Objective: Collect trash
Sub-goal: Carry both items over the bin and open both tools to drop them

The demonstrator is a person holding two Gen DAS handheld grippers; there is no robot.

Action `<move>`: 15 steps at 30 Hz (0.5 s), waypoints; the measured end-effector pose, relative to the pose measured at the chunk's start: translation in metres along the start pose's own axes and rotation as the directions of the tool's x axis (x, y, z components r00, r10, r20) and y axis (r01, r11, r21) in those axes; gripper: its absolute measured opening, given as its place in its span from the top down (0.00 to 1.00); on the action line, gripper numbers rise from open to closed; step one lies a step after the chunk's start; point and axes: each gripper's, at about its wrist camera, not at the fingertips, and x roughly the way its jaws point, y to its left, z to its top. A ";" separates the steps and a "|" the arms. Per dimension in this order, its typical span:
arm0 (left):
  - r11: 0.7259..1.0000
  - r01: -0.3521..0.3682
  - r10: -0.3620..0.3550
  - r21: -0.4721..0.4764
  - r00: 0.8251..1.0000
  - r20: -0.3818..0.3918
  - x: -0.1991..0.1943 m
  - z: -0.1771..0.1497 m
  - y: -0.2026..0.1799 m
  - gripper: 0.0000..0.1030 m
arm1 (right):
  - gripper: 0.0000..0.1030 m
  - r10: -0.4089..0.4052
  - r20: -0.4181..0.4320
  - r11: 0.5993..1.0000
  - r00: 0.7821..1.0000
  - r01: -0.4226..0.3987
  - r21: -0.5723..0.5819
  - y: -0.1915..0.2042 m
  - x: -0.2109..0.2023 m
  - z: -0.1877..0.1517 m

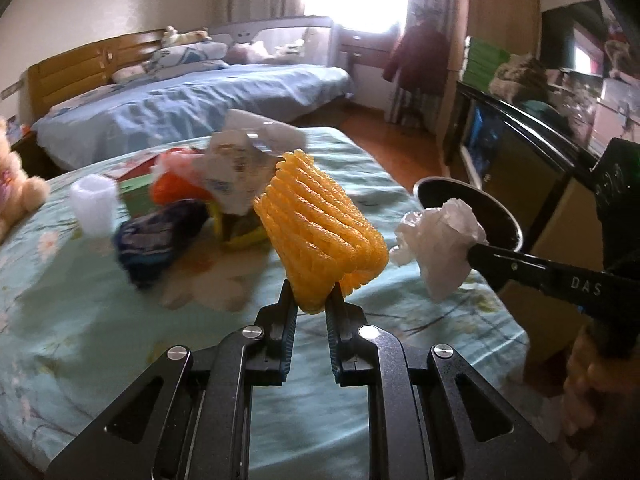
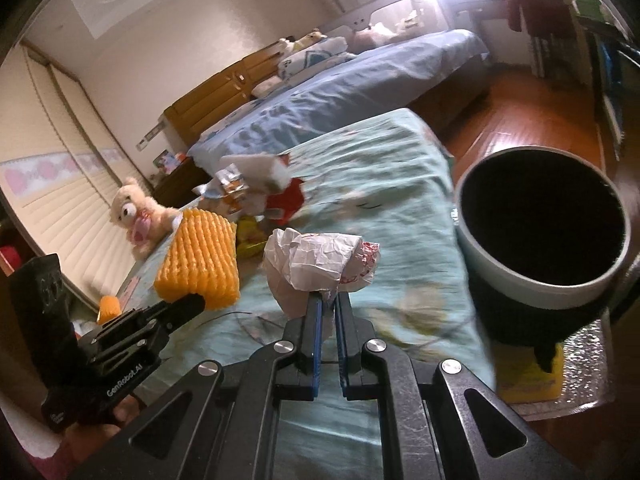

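Observation:
My left gripper (image 1: 312, 300) is shut on a yellow foam fruit net (image 1: 320, 224) and holds it above the bed. The net also shows in the right wrist view (image 2: 200, 260). My right gripper (image 2: 329, 300) is shut on a crumpled white paper wrapper (image 2: 316, 268), held above the bed's edge. The wrapper also shows in the left wrist view (image 1: 440, 240). A round trash bin (image 2: 540, 220) with a dark inside stands to the right of the bed, close to the wrapper. Its rim shows in the left wrist view (image 1: 472, 208).
A pile of trash lies on the green floral bedspread (image 1: 100, 312): a white cup (image 1: 94, 204), a dark blue wrapper (image 1: 156, 240), an orange bag (image 1: 176, 188), crumpled packets (image 1: 240, 160). A teddy bear (image 2: 136, 216) sits at the bed's left. A second bed (image 1: 192, 100) lies beyond.

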 end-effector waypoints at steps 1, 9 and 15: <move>1.000 0.007 -0.007 0.008 1.000 -0.002 0.002 0.002 -0.004 0.87 | 0.94 -0.009 0.006 1.000 1.000 0.009 0.007 -0.005 -0.003 0.001; 0.995 0.062 -0.060 0.076 0.998 -0.024 0.020 0.014 -0.037 0.87 | 0.94 -0.081 0.046 0.995 0.996 0.078 0.056 -0.041 -0.023 0.008; 0.990 0.105 -0.100 0.095 0.994 -0.052 0.035 0.023 -0.057 0.87 | 0.94 -0.133 0.066 0.989 0.989 0.128 0.070 -0.059 -0.032 0.012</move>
